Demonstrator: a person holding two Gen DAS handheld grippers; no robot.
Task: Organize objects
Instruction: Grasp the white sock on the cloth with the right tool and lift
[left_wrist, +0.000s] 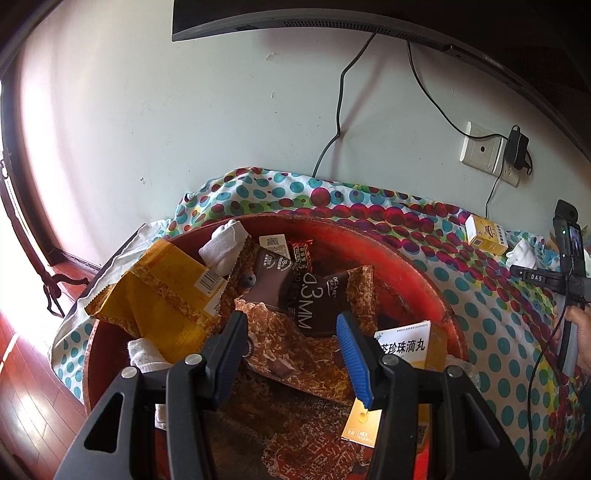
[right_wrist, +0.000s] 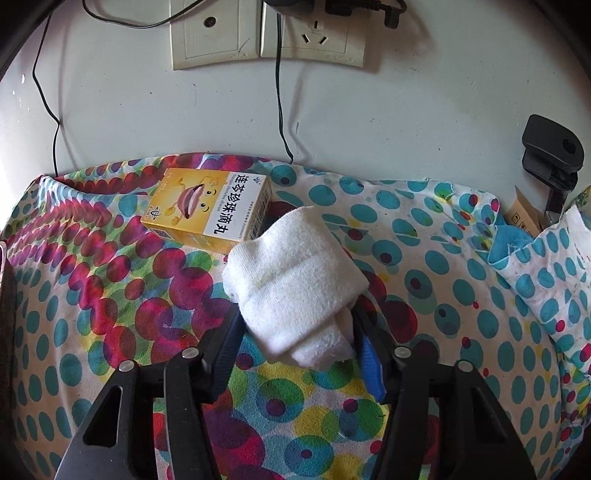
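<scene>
On the dotted cloth (right_wrist: 110, 295), right gripper (right_wrist: 295, 332) clamps rolled white towel (right_wrist: 291, 284); left gripper (left_wrist: 291, 354) gapes empty over red basin (left_wrist: 413, 266); next, lift it basinward.

Black plastic left gripper (left_wrist: 291, 328) with two angular arms, triangular cut-outs in the outer links and round silver pivot screws at the joints; long fingers (left_wrist: 352, 350) faced with ribbed blue pads. Same black frame, silver screws and blue-padded fingers (right_wrist: 371, 369) on the right gripper (right_wrist: 295, 332). At the left view's far edge, a hand (left_wrist: 578, 332) on a grey handle under a black block marked, apparently, "DAS", thin black cable trailing below.
</scene>
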